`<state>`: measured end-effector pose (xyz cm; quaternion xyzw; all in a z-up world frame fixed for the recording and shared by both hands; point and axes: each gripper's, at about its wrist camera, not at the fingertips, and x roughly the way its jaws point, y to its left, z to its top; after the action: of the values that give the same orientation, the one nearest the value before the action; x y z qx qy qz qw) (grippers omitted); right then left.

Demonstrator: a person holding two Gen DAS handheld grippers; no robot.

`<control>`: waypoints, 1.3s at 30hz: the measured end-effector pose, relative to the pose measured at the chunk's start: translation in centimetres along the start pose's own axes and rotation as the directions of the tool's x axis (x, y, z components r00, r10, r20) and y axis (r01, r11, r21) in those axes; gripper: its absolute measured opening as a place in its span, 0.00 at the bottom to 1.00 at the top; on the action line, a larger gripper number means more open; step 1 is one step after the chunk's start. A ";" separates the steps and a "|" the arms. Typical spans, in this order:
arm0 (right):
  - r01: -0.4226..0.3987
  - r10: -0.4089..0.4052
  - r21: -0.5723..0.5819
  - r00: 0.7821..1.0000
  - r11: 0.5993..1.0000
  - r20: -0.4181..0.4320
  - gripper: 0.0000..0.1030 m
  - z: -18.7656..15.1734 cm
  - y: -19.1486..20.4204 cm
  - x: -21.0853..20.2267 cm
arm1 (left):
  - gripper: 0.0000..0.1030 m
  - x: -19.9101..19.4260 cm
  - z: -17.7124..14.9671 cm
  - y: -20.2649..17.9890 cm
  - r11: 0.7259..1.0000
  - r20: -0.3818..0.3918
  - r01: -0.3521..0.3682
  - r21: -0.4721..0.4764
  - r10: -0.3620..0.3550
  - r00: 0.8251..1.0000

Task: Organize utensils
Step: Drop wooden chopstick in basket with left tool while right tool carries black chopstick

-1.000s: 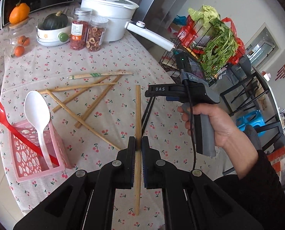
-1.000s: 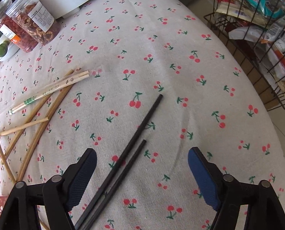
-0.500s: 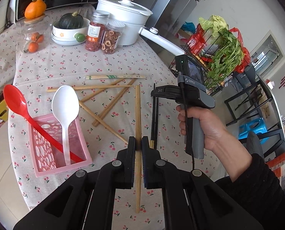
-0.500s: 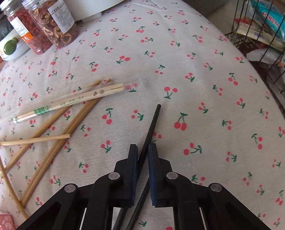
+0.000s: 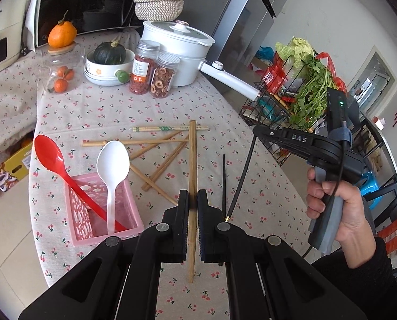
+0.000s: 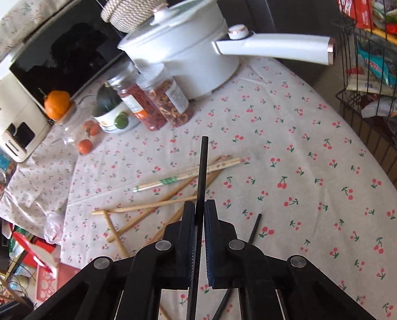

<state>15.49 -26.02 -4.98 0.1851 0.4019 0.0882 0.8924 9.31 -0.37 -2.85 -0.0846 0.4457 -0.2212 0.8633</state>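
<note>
Right wrist: black chopstick (image 6: 203,165) gripped.

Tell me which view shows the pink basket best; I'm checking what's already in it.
The left wrist view: the pink basket sits whole, holding the red spoon and white spoon. The right wrist view shows only a blurred corner of it at the lower left.

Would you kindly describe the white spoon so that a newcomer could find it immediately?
Start at the cherry-print tablecloth and find the pink perforated basket near its left edge. Two spoons stand in it, bowls up; the white spoon is the right-hand, more upright one, beside the slanting red spoon.
</note>
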 end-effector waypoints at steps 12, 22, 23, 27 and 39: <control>-0.008 0.064 -0.226 0.967 0.974 0.245 0.04 -2.2 5.0 -10.1 | 0.05 -6.0 0.8 -1.5 1.000 0.237 -0.024 0.019 0.019 0.971; -0.076 0.147 -0.279 0.959 0.957 0.241 0.04 -1.2 8.9 -12.3 | 0.05 -13.3 2.7 0.6 0.994 0.464 -0.103 -0.022 0.101 0.880; -0.087 0.158 -0.284 0.958 0.955 0.237 0.04 -1.2 9.2 -12.4 | 0.05 -13.6 2.8 0.9 0.993 0.472 -0.114 -0.030 0.115 0.874; -0.134 0.209 -0.299 0.949 0.945 0.235 0.04 -1.2 10.6 -12.8 | 0.05 -14.0 3.0 2.2 0.988 0.466 -0.148 -0.048 0.153 0.872; -0.289 0.360 -0.305 0.910 0.907 0.208 0.04 -1.0 14.6 -12.2 | 0.05 -9.8 2.2 5.2 0.963 0.370 -0.261 -0.062 0.265 0.890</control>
<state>6.58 -16.18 8.63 0.1376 0.2294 0.2651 0.9264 7.71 8.68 3.84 -0.0688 0.2809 -0.0796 0.9539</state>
